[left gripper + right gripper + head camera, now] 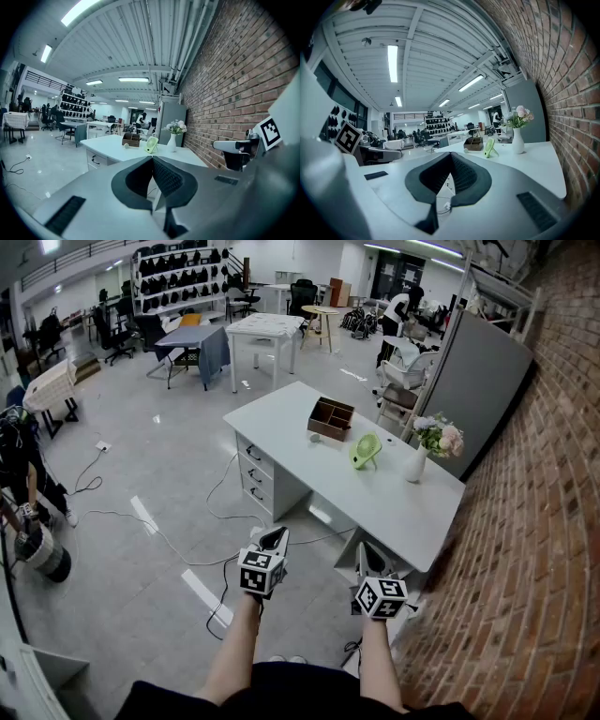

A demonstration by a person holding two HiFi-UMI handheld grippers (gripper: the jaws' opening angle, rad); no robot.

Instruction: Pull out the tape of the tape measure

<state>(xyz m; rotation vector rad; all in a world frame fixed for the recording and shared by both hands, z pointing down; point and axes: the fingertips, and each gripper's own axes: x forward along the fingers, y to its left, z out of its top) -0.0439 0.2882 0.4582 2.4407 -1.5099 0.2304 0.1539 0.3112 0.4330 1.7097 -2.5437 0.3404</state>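
White desk (394, 502) bears a small round object (316, 438), well beyond both jaws.

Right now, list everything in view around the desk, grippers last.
desk: 1, white, centre
compartment box: 1, brown, far end of desk
small round object: 1, pale, beside box; too small to identify
green object: 1, light green, mid-desk
vase: 1, white, pink flowers, desk's right edge
brick wall: 1, red-brown, right
left gripper: 1, grey, shut, empty, short of desk
right gripper: 1, grey, shut, empty
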